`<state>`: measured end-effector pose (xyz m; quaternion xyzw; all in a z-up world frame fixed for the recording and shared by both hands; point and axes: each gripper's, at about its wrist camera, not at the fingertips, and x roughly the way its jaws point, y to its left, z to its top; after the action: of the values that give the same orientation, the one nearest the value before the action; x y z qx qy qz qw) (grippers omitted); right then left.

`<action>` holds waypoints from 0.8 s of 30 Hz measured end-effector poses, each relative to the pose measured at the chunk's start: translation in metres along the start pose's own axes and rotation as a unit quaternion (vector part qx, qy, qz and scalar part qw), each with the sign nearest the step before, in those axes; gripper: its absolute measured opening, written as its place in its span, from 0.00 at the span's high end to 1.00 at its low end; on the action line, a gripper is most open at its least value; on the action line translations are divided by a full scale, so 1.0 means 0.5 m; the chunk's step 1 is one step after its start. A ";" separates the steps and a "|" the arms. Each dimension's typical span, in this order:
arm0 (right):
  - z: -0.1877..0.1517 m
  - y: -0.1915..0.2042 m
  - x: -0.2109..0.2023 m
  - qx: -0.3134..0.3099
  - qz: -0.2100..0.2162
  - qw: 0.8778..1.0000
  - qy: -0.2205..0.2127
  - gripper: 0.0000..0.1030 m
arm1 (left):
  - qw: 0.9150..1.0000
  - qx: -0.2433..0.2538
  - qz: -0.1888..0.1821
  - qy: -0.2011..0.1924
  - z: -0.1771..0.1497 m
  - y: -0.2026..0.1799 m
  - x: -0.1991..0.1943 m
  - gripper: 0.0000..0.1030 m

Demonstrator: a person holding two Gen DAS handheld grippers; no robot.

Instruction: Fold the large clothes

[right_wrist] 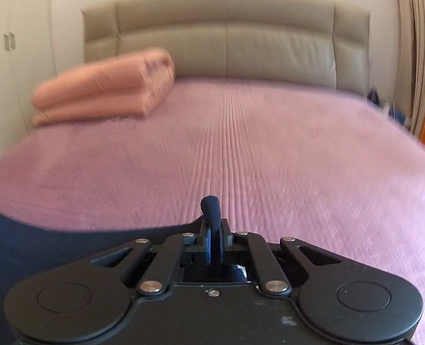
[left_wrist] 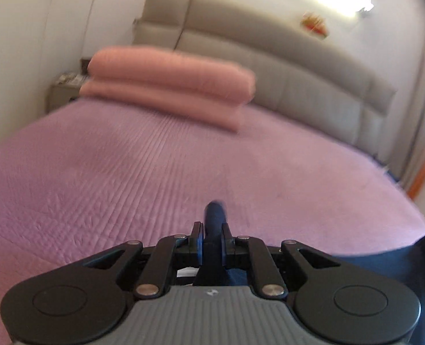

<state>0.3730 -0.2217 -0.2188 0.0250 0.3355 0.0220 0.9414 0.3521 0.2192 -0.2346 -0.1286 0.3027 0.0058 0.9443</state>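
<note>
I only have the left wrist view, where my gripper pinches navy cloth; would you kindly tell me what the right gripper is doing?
Observer: The right gripper is shut on a bunched fold of the navy garment.
Operator: Thank you; where does the cloth spread from there?
Observer: It spreads to that gripper's left, over the near edge of the purple bedspread.
Operator: Is the folded pink blanket near it?
Observer: No, the folded pink blanket lies far off by the grey headboard, showing its layered end.
</note>
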 end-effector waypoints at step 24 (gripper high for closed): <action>-0.194 0.207 -0.172 -0.045 0.098 0.990 0.094 0.99 | 0.995 0.074 -0.061 0.041 -0.182 -0.173 -0.139 0.77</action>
<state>0.2428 -0.1202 -0.2332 0.0133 0.4168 0.1316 0.8993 0.2510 0.1179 -0.2451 -0.0767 0.3324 -0.0792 0.9367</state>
